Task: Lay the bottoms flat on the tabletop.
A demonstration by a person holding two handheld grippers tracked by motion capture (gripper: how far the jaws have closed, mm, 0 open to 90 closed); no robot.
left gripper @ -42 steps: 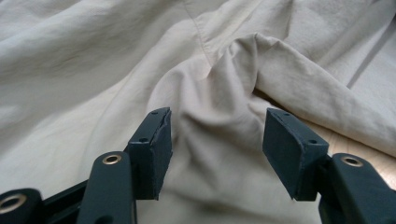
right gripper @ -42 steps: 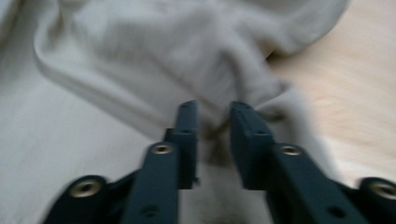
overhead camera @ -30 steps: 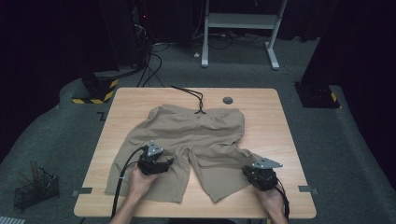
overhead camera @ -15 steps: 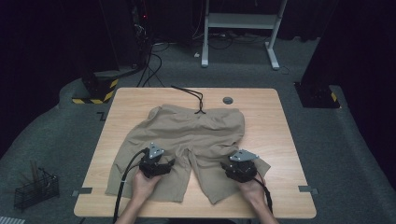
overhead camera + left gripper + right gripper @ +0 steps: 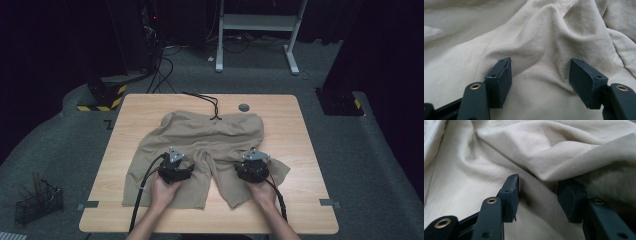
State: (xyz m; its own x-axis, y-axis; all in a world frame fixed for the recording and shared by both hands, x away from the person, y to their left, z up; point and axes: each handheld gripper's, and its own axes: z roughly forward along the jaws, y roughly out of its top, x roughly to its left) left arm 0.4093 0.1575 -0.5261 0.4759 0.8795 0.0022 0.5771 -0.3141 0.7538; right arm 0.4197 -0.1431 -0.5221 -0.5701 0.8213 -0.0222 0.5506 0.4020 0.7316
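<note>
Crumpled khaki cotton shorts (image 5: pixel 210 145) spread mid-frame on pale wooden table (image 5: pixel 305 145); left gripper (image 5: pixel 540 75) and right gripper (image 5: pixel 537 195) both agape, pressed onto leg folds, nothing clamped — likely pre-grasp step; next, pinching cloth.

From above, my hands and my left gripper (image 5: pixel 173 167) and right gripper (image 5: pixel 253 169) cover the shorts (image 5: pixel 210 137) beneath them, so the jaws go unseen there. In my left gripper view the cloth runs off every edge. In my right gripper view a raised fold hides the top of the far pad (image 5: pixel 571 195). The basket's (image 5: pixel 37 204) contents are too small to tell.
</note>
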